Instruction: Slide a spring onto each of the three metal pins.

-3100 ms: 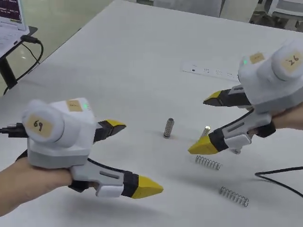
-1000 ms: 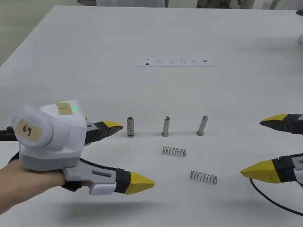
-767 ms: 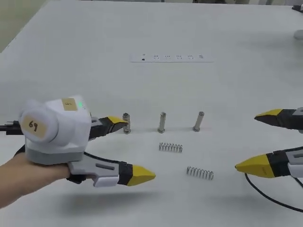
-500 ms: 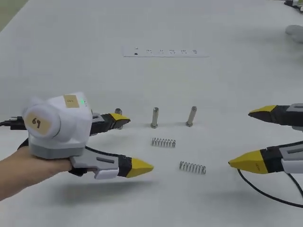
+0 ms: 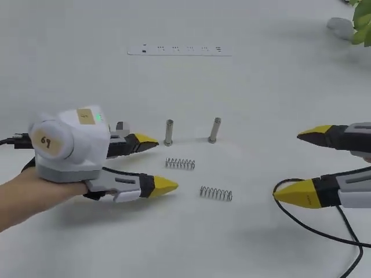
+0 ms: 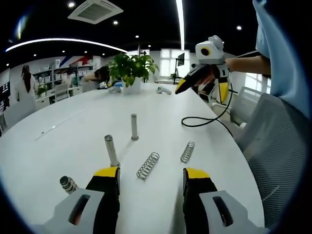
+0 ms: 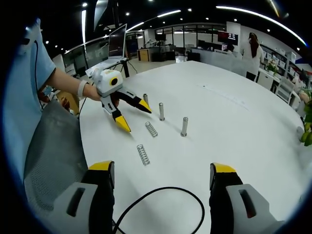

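Note:
Three metal pins stand in a row on the white table. The leftmost pin (image 5: 120, 126) (image 6: 68, 184) carries a spring and is partly hidden behind my left gripper. The other two pins (image 5: 168, 132) (image 5: 215, 130) are bare. Two loose springs (image 5: 179, 164) (image 5: 215, 193) lie in front of them. My left gripper (image 5: 155, 162) (image 6: 151, 173) is open, with the nearer spring (image 6: 148, 165) just ahead of its jaws. My right gripper (image 5: 290, 166) (image 7: 162, 169) is open and holds nothing, well to the right of the second spring (image 7: 143, 154).
A white power strip (image 5: 178, 50) lies at the back of the table. A black cable (image 5: 324, 229) loops under the right gripper. A potted plant (image 6: 130, 68) stands at the far end. A mesh chair (image 6: 278, 161) sits beside the table.
The right gripper has drawn back from the pins to the right. The left gripper has come closer to the nearer loose spring. The head camera has shifted.

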The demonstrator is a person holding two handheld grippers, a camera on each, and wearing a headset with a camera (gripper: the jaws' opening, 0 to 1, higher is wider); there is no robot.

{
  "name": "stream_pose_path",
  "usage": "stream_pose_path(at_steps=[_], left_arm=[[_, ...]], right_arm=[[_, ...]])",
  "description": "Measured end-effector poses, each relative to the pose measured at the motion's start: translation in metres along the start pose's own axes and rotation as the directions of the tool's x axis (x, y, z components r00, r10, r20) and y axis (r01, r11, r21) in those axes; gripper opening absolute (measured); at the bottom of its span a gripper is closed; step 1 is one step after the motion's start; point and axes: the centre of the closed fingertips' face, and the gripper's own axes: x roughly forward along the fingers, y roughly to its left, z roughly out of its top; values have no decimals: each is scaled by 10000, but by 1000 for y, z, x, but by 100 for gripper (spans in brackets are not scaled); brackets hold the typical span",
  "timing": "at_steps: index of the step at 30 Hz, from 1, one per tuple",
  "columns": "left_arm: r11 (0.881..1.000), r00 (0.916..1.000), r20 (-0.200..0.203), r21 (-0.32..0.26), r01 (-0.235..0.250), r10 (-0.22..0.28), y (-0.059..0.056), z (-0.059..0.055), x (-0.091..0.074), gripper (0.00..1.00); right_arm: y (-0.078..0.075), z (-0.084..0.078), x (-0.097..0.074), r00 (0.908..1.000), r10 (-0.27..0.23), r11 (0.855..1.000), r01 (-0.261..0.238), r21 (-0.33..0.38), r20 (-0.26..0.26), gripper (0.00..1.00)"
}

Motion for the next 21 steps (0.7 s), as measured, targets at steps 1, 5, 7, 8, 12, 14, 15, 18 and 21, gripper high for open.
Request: stream_pose_path(at_steps=[1,5,7,8,12,14,15,18,21], left_arm=[[10000,10000,22,53,26,-26,0,0,1,45],[9999,9999,81,46,108,-109,1,-1,6,44],[9999,9999,75,51,147,-148,1,-2,8,43],[9998,9998,98,82,166,-167,1,-2,8,42],[9997,9995,154,17,261,-262,1,-1,11,37],[9994,9994,44,36,339,-339,1,-4,13,34],[9993,9993,46,32,361,-361,1,-5,14,32],[9994,9994,-77,47,345,-345,3,-9,16,29],[9994,9994,-86,19,339,-339,3,-9,16,25]], right_arm=[[-1,-1,0,10000,-27,10000,27,22,-15,79],[-1,-4,-2,10000,-70,9999,70,128,-20,79],[-1,-4,-2,9999,-98,9998,99,150,-45,79],[-1,-4,-2,9999,-96,9998,97,164,-55,79],[-1,-5,-1,9999,-94,9998,96,192,-83,79],[-2,-5,-1,9999,-94,9997,96,207,-77,79],[-2,-5,-1,9999,-88,9997,90,206,-70,79],[-2,-6,0,9999,-64,9997,66,227,-97,79],[-1,-6,1,9999,-31,9998,34,207,-134,79]])
